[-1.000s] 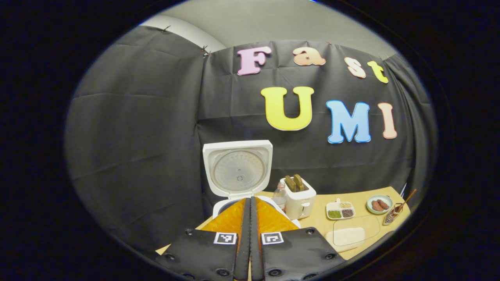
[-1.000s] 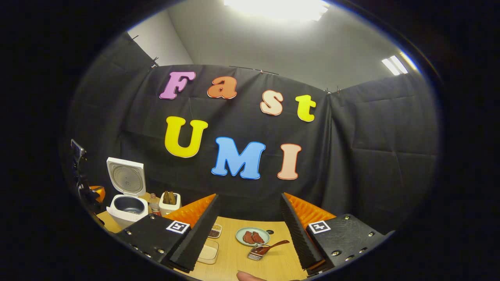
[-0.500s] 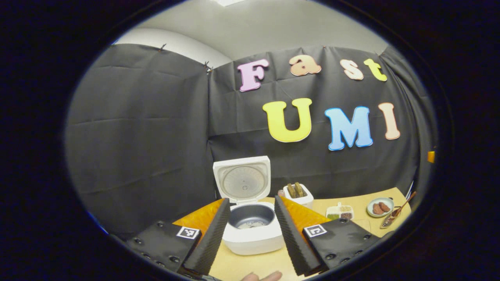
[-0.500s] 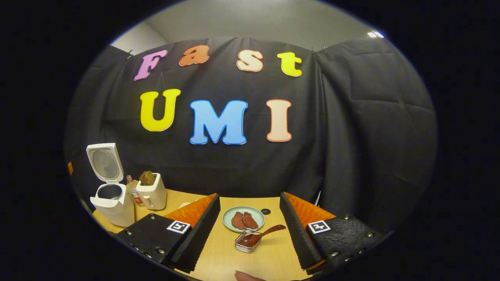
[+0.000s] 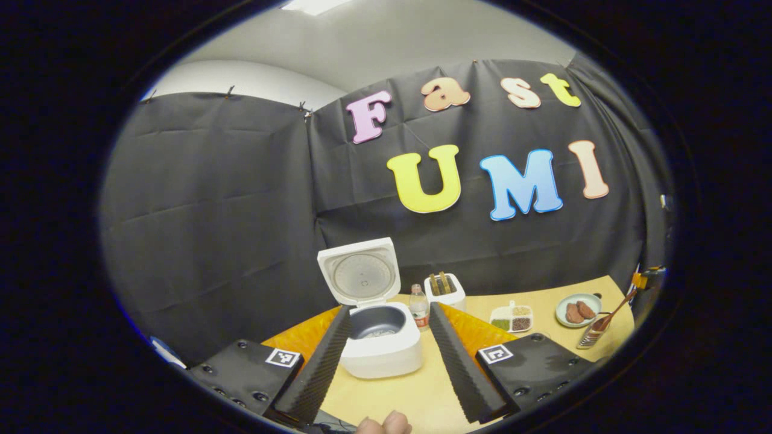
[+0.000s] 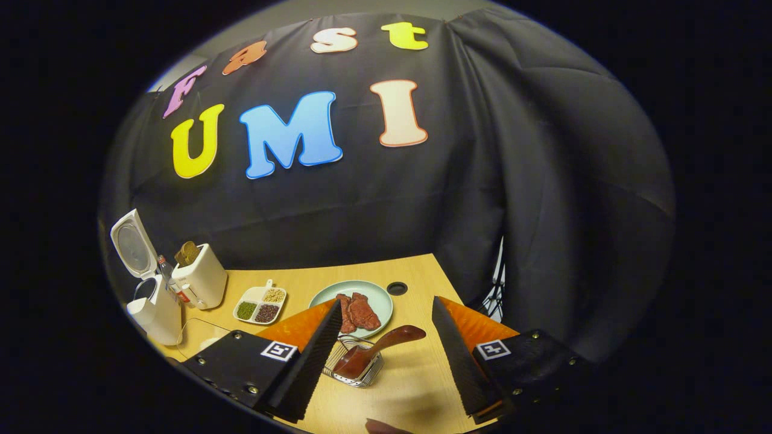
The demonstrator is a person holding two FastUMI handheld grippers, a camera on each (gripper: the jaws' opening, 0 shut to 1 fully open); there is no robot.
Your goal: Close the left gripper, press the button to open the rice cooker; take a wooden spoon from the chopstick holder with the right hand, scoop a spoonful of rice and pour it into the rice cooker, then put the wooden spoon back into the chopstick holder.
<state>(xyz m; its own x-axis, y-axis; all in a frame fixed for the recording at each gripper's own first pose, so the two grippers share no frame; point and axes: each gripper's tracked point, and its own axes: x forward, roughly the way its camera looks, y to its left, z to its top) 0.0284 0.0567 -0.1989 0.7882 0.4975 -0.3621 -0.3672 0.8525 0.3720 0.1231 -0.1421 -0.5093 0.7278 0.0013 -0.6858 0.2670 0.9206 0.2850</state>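
Observation:
The white rice cooker [image 5: 380, 346] stands on the wooden table with its lid [image 5: 360, 278] swung up and the dark inner pot showing. My left gripper [image 5: 386, 355] is open, its fingers framing the cooker from a short way back. In the right gripper view the cooker [image 6: 151, 301] stands at the far left. My right gripper [image 6: 386, 352] is open above the wire chopstick holder [image 6: 357, 367], where the wooden spoon [image 6: 377, 349] leans to the right. Holder and spoon [image 5: 606, 316] also sit at the far right in the left gripper view.
A toaster [image 6: 199, 277] with bread and a small bottle [image 5: 417, 306] stand beside the cooker. A divided dish of grains [image 6: 260, 304] and a green plate with meat [image 6: 356, 304] lie mid-table. A clear container [image 6: 193, 337] sits near the front. The table's right edge is close to the holder.
My left gripper opened from shut and drew back from the cooker, whose lid stays up. My right gripper tilted down and came closer to the holder and spoon.

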